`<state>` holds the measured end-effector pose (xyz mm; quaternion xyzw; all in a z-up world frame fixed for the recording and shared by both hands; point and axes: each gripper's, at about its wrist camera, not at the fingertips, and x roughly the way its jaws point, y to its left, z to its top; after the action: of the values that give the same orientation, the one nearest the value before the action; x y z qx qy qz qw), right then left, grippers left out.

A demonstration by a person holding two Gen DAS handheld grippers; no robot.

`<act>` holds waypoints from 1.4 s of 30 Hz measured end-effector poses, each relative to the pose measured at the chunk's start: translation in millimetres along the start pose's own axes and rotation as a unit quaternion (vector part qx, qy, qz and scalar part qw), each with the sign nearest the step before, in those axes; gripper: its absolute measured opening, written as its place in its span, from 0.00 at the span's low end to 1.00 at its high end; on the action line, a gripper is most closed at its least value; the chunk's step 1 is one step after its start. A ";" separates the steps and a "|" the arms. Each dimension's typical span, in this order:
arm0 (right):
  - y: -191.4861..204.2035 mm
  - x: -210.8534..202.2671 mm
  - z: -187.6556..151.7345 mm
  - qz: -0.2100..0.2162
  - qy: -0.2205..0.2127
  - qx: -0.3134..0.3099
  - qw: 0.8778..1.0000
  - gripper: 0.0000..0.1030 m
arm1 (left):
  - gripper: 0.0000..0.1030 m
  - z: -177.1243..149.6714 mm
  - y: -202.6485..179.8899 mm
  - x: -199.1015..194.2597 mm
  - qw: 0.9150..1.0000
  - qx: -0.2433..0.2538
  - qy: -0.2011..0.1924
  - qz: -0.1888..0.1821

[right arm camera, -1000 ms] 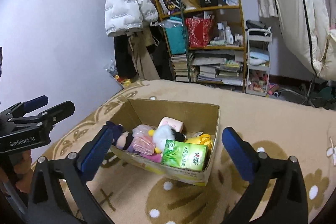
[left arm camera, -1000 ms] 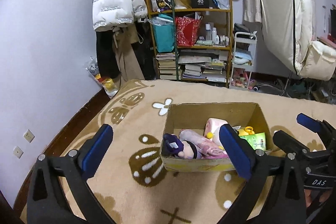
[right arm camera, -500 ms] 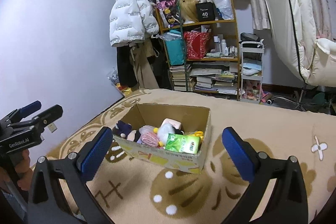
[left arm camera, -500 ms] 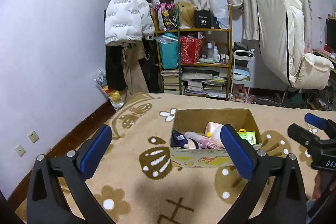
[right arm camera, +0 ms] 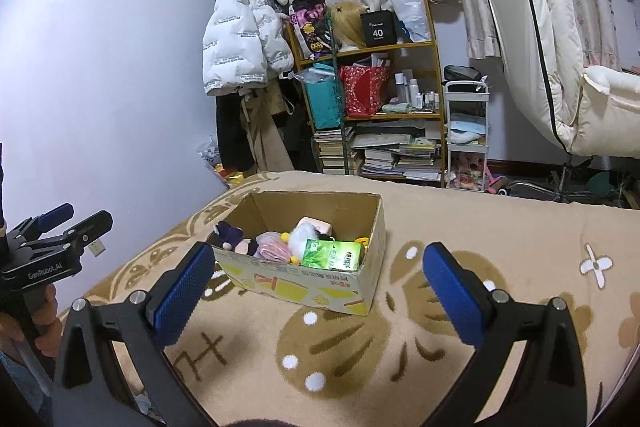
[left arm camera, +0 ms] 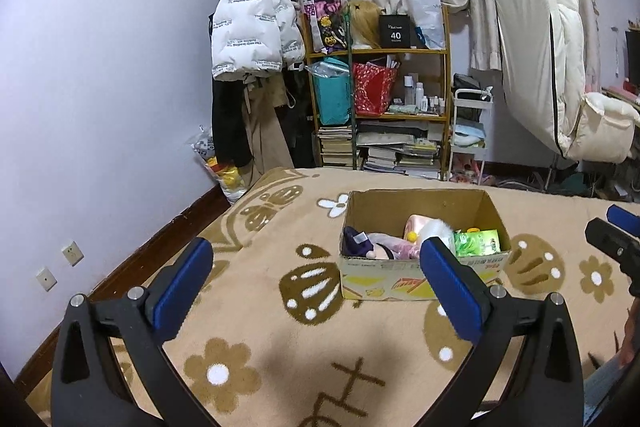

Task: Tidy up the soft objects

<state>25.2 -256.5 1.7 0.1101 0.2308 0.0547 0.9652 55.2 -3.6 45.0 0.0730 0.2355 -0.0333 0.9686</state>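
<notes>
A: Where's the stuff?

B: All in the open brown cardboard box [left arm camera: 420, 271] on the beige flower-patterned blanket [left arm camera: 260, 307]: purple plush doll [left arm camera: 356, 241] at the box's left end, green tissue pack [right arm camera: 332, 255] at its right.

A: Tongs?

B: Your left gripper [left arm camera: 316, 283] and right gripper [right arm camera: 320, 291] both gape wide, empty, short of the box. Looks about finished; if you tidy, come straight down over the box and pinch one soft item mid-body.

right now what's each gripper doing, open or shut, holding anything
left gripper: open, holding nothing, above the blanket short of the box.
right gripper: open, holding nothing.
</notes>
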 end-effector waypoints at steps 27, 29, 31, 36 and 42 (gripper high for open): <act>-10.3 26.8 -5.1 -0.009 0.030 0.004 0.999 1.00 | 0.99 -8.6 -15.1 29.3 0.999 0.038 0.021 -0.032; -10.4 29.3 -5.4 -0.009 0.031 0.004 0.999 1.00 | 0.99 -9.3 -16.3 29.7 0.998 0.041 0.022 -0.031; -10.7 26.3 -4.9 -0.009 0.030 0.003 0.999 1.00 | 0.99 -9.6 -16.9 29.9 0.998 0.042 0.023 -0.032; -10.8 27.1 -5.0 -0.010 0.031 0.004 0.999 1.00 | 0.99 -10.4 -18.2 31.0 0.998 0.045 0.026 -0.033; -10.7 26.2 -4.8 -0.009 0.031 0.003 0.999 1.00 | 0.99 -9.9 -19.7 31.8 0.998 0.046 0.027 -0.032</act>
<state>46.7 -261.9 -16.4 0.1091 0.2613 0.0482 0.9579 77.0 -22.4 19.2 0.1109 0.2620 -0.0736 0.9559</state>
